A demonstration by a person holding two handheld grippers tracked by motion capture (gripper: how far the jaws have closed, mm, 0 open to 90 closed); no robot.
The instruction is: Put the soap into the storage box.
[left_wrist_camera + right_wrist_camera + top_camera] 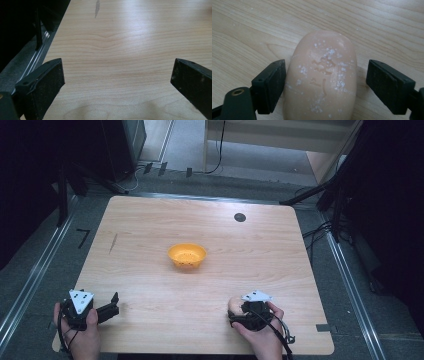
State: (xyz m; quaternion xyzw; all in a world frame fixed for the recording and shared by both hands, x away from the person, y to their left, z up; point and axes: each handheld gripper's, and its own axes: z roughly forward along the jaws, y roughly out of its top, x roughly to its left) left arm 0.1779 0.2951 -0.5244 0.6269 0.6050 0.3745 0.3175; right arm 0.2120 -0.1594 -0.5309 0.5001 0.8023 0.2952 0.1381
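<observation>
Fingers [272, 87] half-open around soap bar [322, 75]

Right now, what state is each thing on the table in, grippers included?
Soap bar: lying flat on the table, between the right gripper's jaws, white flecks on top.
Orange bowl: upright at mid-table, apart from both grippers.
Right gripper: jaws around the soap; one touches it, the other stands off with a gap.
Left gripper: jaws wide open over bare wood, nothing between them.
</observation>
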